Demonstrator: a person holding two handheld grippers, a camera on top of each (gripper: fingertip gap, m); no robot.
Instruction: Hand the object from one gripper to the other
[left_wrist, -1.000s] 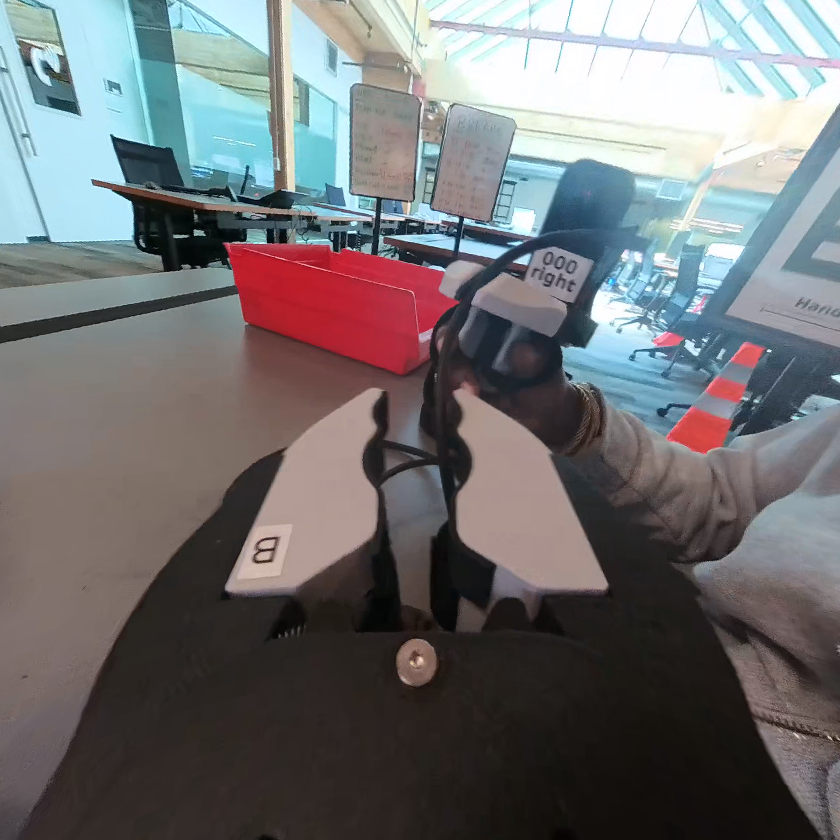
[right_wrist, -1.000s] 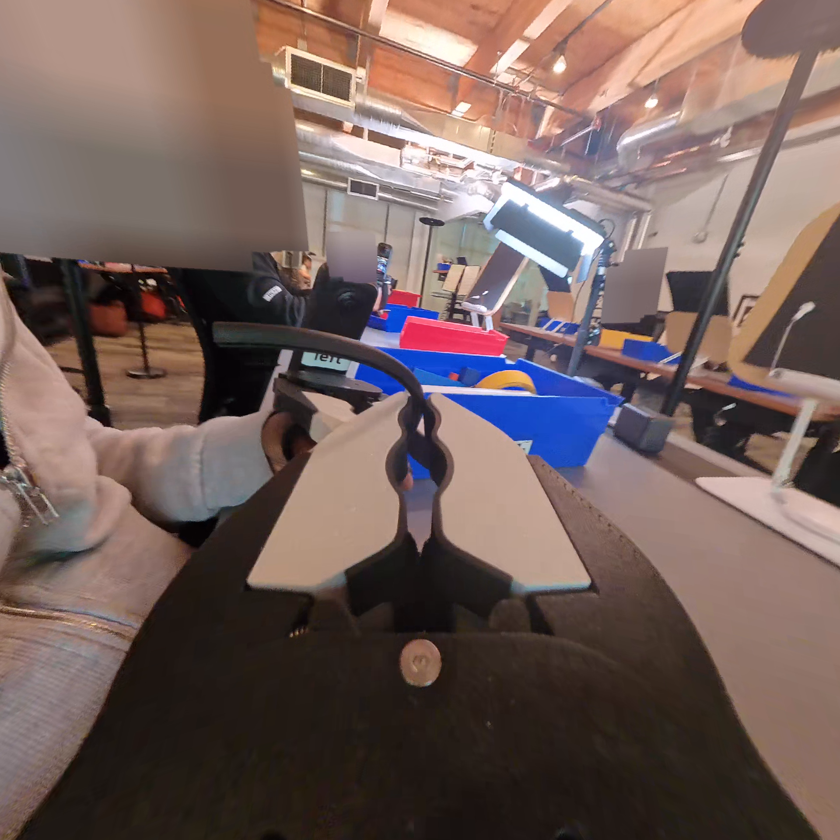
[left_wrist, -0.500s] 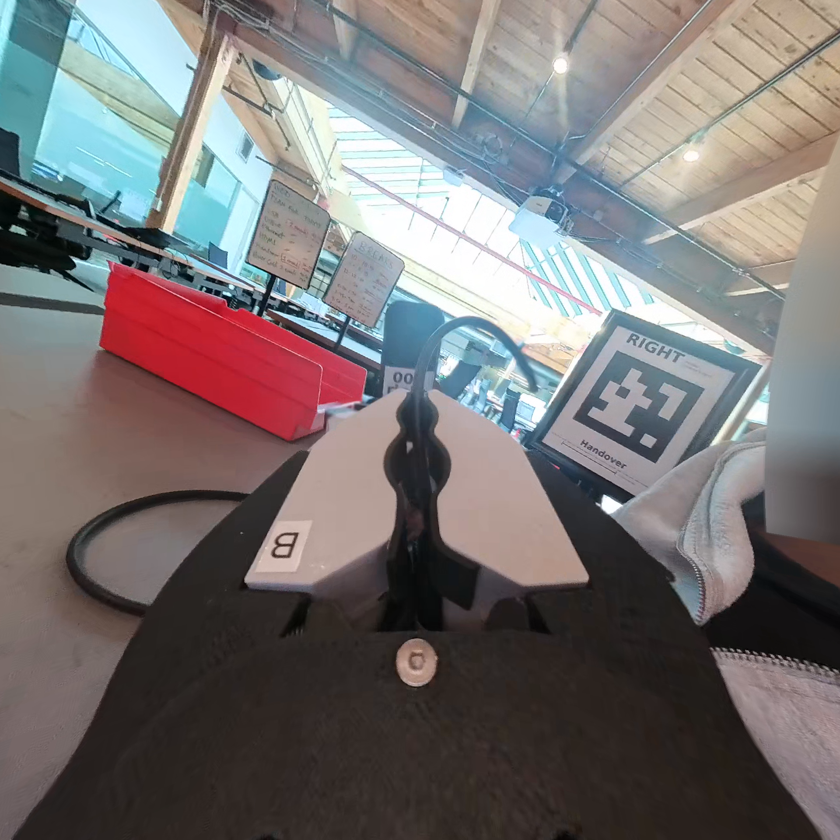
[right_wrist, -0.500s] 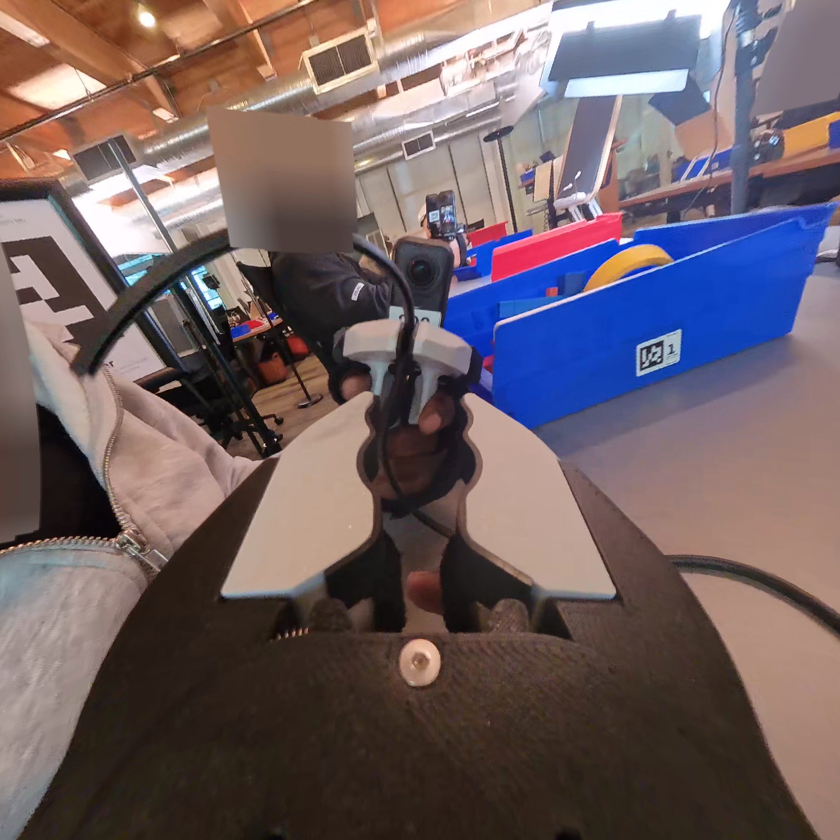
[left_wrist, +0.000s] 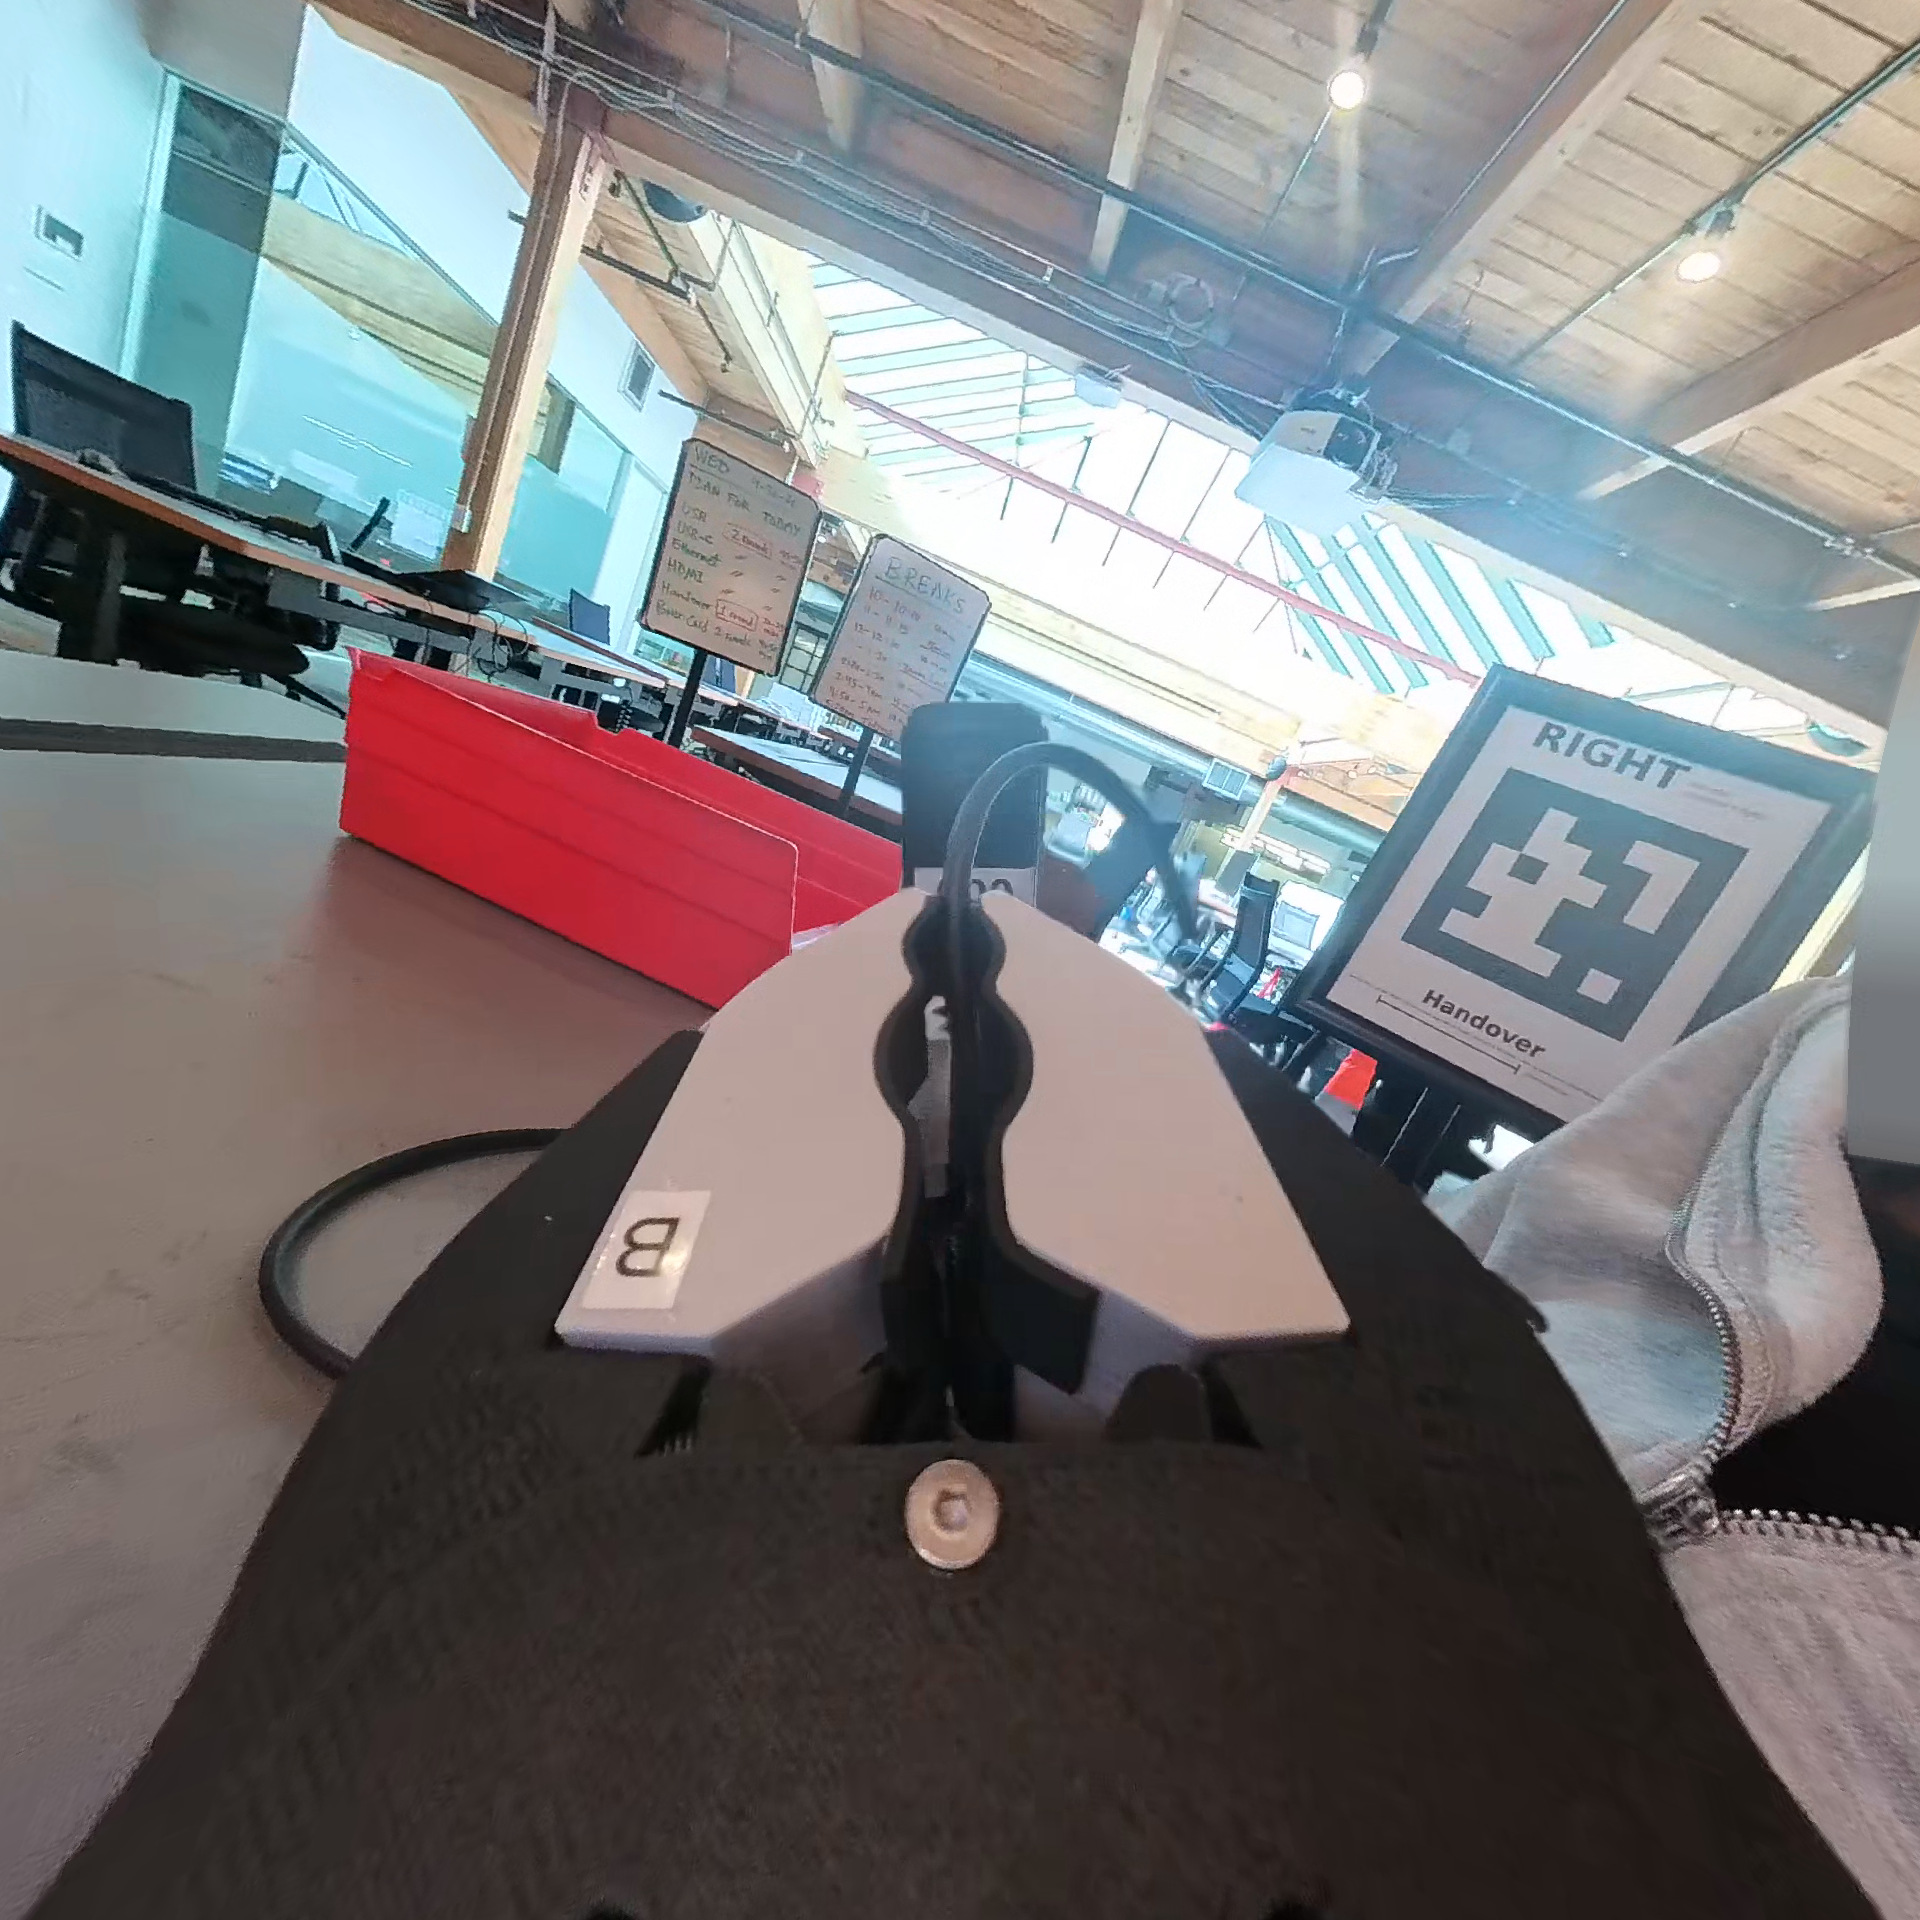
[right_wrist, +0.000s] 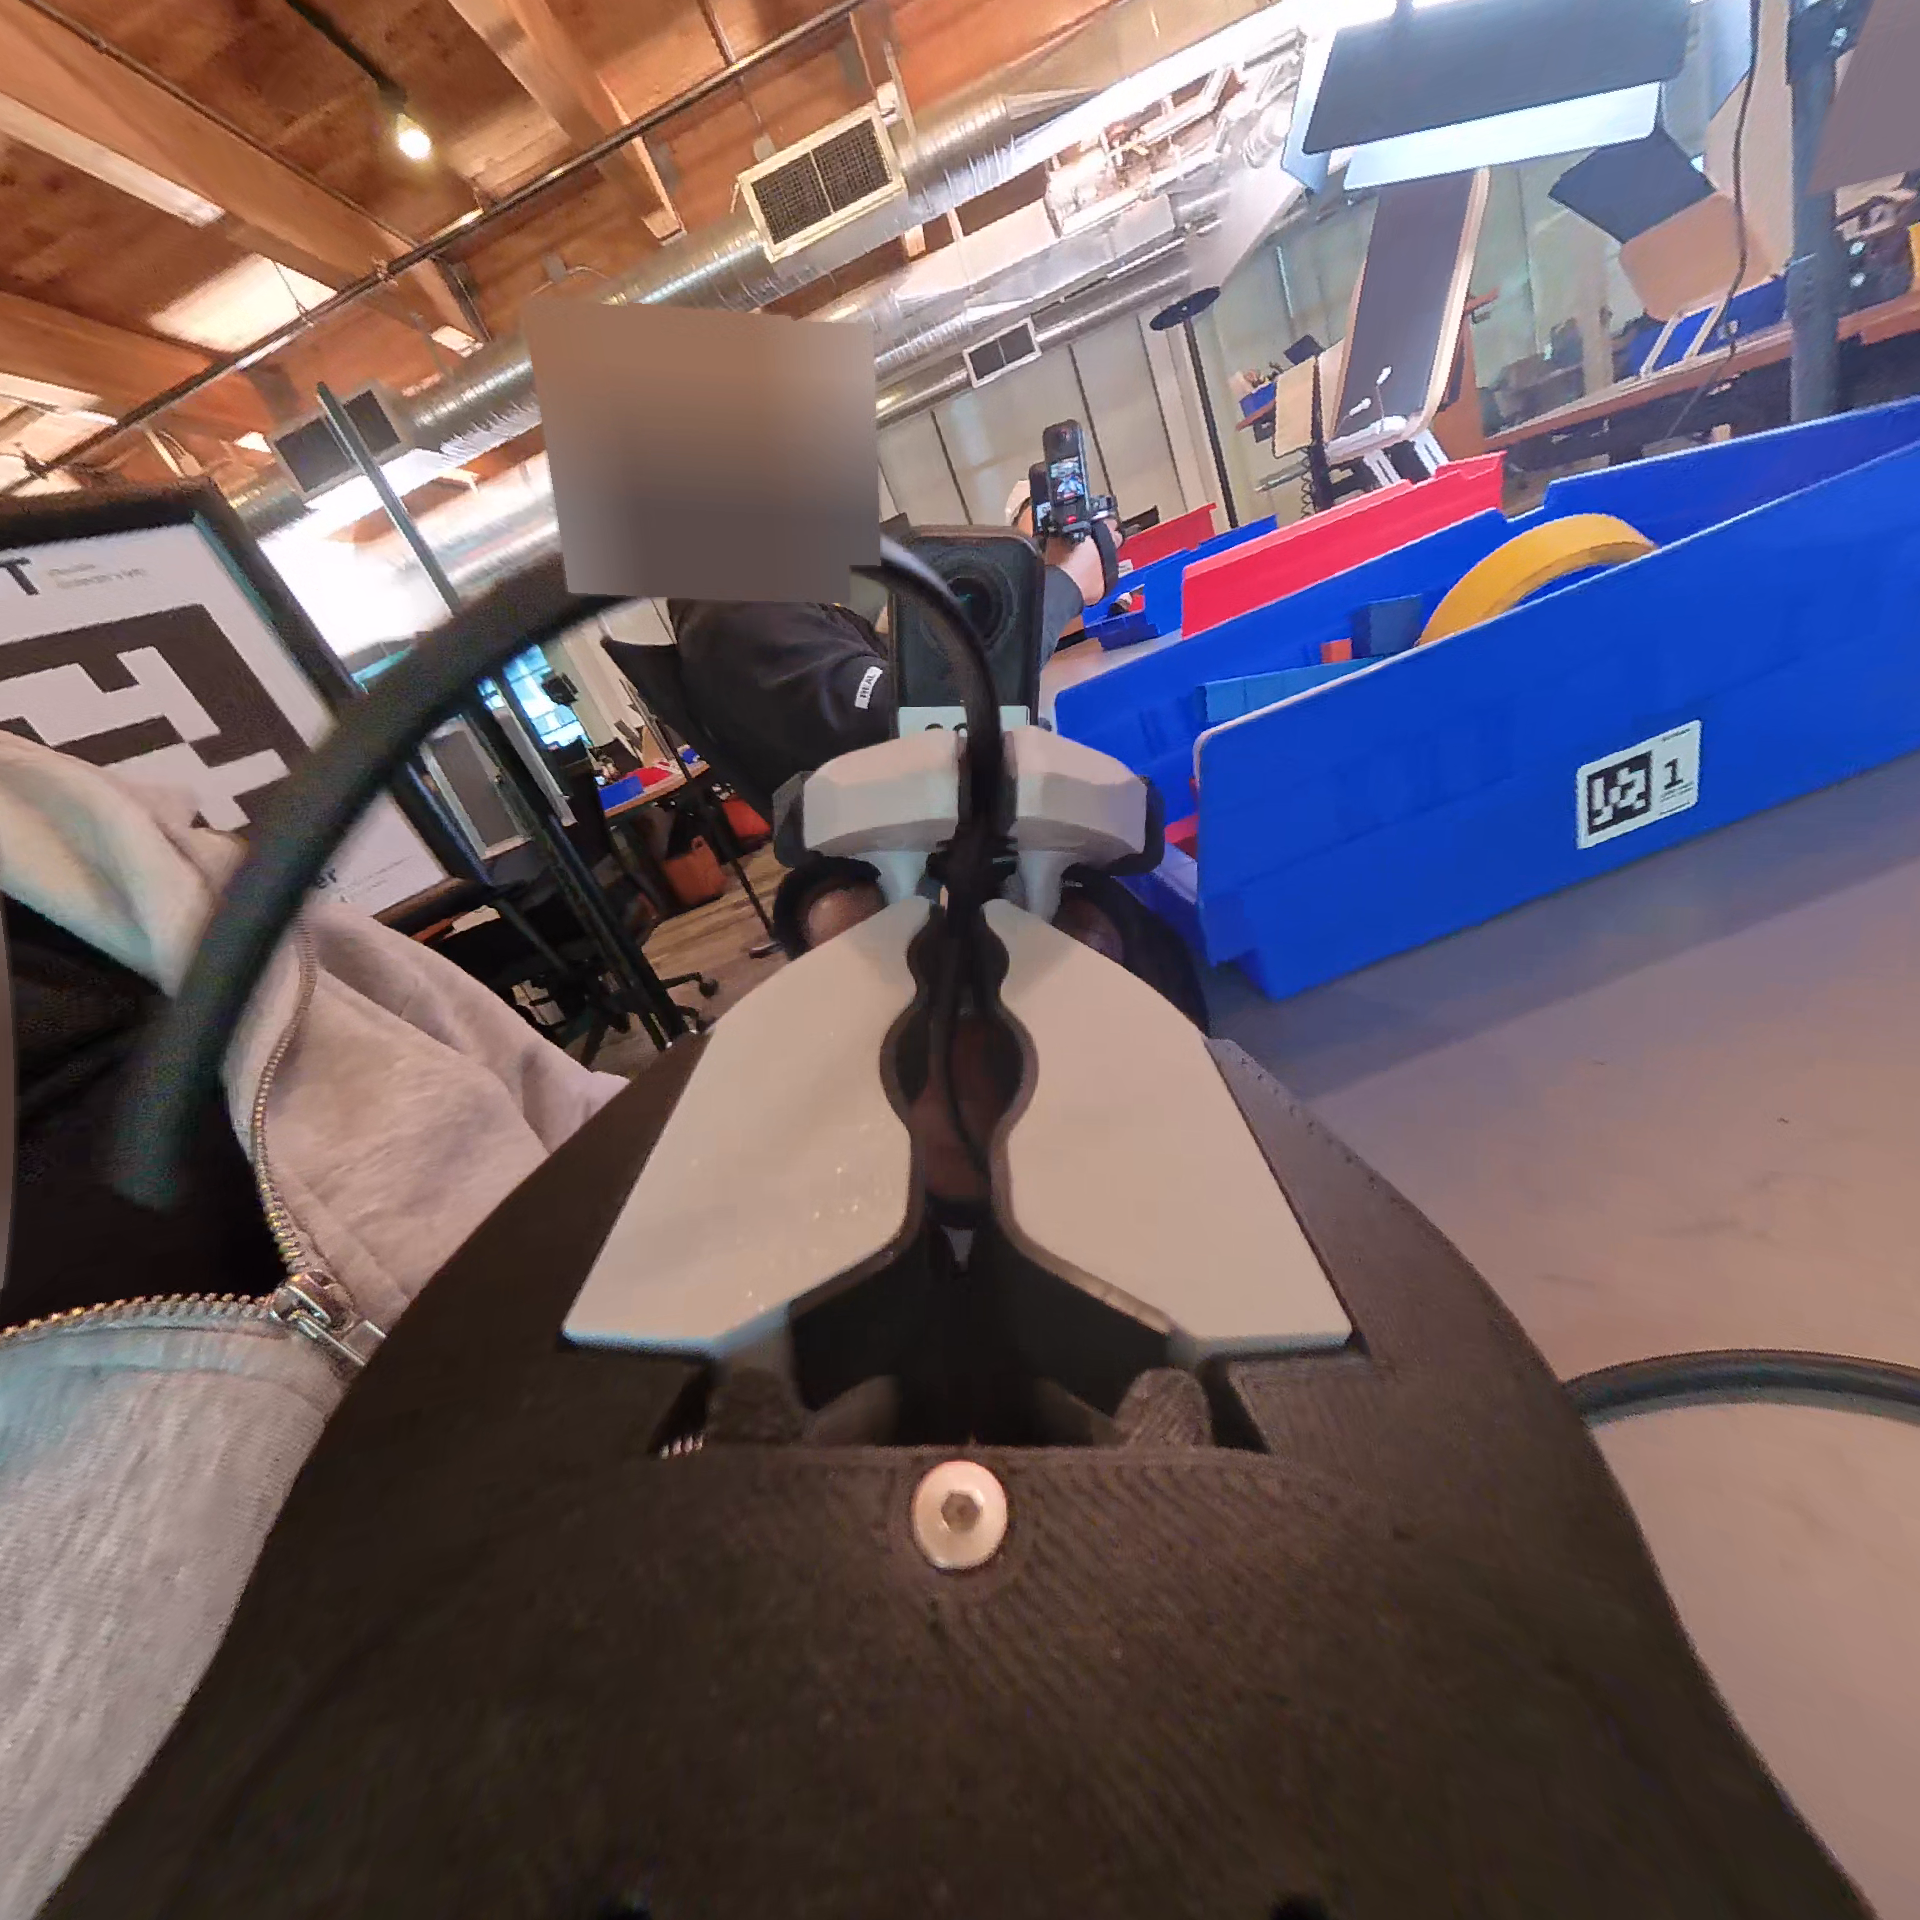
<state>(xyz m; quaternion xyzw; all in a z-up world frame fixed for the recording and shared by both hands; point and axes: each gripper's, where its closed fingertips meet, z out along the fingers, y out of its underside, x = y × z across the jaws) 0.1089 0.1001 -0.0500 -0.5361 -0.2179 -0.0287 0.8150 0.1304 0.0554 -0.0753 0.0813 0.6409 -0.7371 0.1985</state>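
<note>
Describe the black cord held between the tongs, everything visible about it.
The black cord is thin, round and rubbery-looking, bent in big loops. The left tongs are shut on it; it arches up past their tips. The right tongs look shut on it too. One loop lies on the grey table beside the left tongs, another swings past the grey sleeve.

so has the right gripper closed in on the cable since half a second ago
Yes. The right gripper, with the blue bin fixed behind, now pinches the black cable; before, its jaws stood apart.
</note>
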